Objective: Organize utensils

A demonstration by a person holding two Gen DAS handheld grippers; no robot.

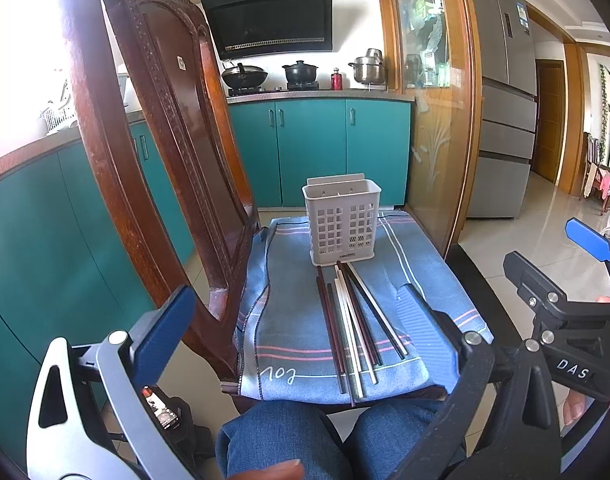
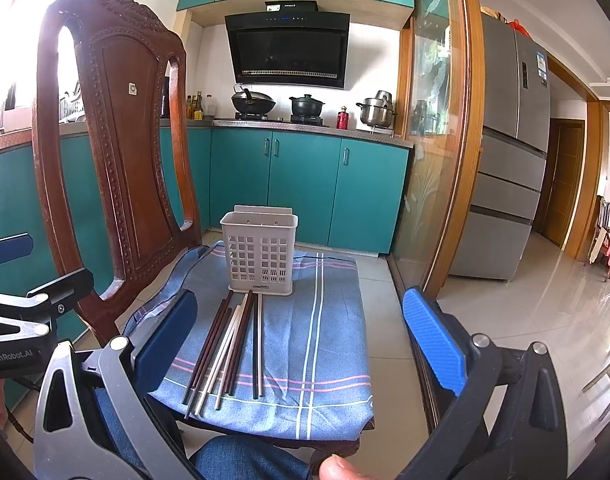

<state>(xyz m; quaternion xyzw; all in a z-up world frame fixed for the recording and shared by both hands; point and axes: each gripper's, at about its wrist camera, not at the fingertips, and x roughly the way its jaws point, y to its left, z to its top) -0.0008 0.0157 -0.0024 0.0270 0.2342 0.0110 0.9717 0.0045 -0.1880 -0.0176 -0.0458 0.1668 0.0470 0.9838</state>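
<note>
While both the left gripper (image 1: 301, 320) and right gripper (image 2: 301, 336) hang spread and empty, the chopsticks (image 1: 355, 328) lie untouched on the cloth (image 1: 297, 280) — holder (image 1: 342, 222) at twelve o'clock — so the first pinch seems next.

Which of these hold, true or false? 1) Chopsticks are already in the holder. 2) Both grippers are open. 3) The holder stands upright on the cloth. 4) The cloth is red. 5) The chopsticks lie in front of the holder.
1) Chopsticks are already in the holder: false. The chopsticks lie on the cloth; none shows above the rim of the holder.
2) Both grippers are open: true. The left gripper and right gripper each have their fingers spread wide, holding nothing.
3) The holder stands upright on the cloth: true.
4) The cloth is red: false. It is blue with pink and white stripes.
5) The chopsticks lie in front of the holder: true, on its near side.
</note>
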